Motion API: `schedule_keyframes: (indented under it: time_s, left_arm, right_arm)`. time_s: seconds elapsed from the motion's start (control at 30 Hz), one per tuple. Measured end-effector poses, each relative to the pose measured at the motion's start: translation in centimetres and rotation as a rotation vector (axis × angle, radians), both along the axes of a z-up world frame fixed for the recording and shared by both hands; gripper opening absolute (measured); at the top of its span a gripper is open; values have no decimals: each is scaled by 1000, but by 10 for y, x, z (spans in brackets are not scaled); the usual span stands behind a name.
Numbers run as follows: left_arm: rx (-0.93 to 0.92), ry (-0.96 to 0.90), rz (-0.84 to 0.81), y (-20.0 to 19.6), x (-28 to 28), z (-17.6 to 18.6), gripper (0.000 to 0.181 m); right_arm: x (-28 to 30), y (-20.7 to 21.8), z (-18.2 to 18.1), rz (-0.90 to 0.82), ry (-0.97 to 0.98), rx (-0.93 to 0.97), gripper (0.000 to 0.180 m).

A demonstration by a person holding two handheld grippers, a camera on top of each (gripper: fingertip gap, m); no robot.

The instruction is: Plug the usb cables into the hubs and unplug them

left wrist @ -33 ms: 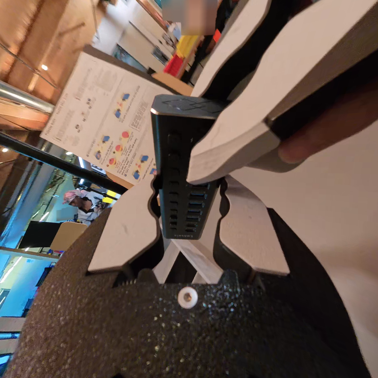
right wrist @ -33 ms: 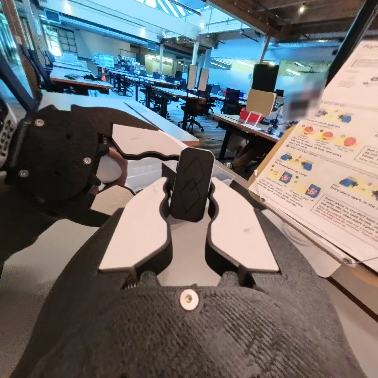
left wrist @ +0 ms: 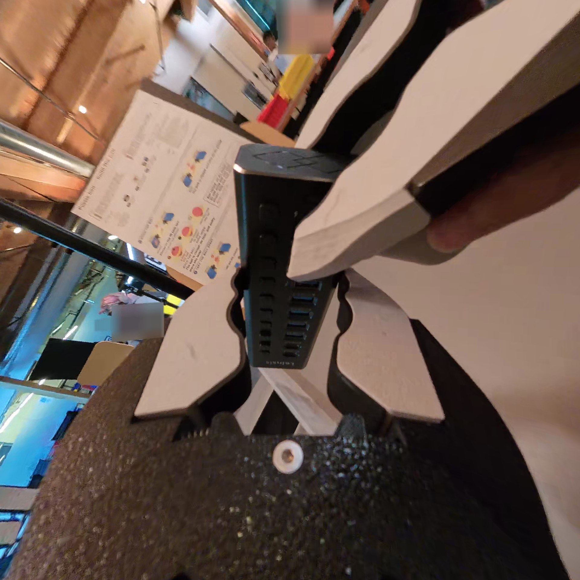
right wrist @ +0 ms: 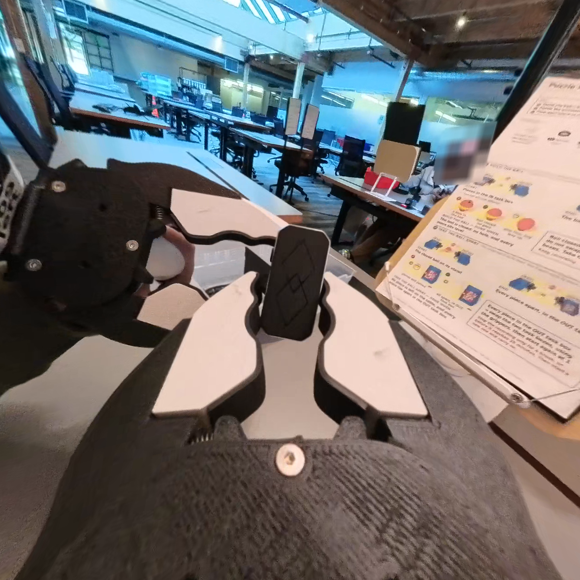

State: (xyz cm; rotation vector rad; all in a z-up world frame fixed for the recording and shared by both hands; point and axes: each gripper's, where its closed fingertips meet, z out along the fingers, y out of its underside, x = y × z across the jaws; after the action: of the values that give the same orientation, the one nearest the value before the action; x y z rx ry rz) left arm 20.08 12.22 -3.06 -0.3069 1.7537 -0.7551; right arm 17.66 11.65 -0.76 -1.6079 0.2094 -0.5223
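A long black USB hub (left wrist: 276, 314) with two rows of ports is held in the air between both grippers. My left gripper (left wrist: 290, 282) is shut on its sides near the lower end. My right gripper's fingers (left wrist: 351, 226) clamp the hub from the upper right and cover part of the port rows. In the right wrist view my right gripper (right wrist: 290, 279) is shut on the hub (right wrist: 295, 251), whose diamond-marked end face points at the camera. The left gripper's body (right wrist: 88, 238) reaches in from the left. No cable shows in either view.
A printed instruction sheet on a tilted stand (right wrist: 502, 266) is close on the right, also behind the hub in the left wrist view (left wrist: 163, 188). A white table (left wrist: 470, 345) lies below. A clear plastic box (right wrist: 219, 260) sits behind the hub. A black pole (left wrist: 94, 248) crosses at left. Less than 4 cm separates the two grippers' tips.
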Motion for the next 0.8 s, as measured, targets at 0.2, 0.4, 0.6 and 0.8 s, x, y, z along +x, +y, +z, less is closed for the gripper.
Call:
schedule_keyframes:
  time_s: [0.2,0.4,0.6,0.8]
  left_arm:
    - [-335,-104,-19,-13,-30,19,74]
    - [-1410,343,-264,-19,-73,-34,67]
    - [-1882,770,-755,-87,-95,-54,70]
    - [-1840,921,-658,-135,-105,-98,67]
  right_arm:
    - [-12,-37,25,10,1,121,30]
    - [-27,-81,45,65,76,376,30]
    - [-42,-80,34,46,81,398,30]
    - [-35,-91,45,4,53,370,30]
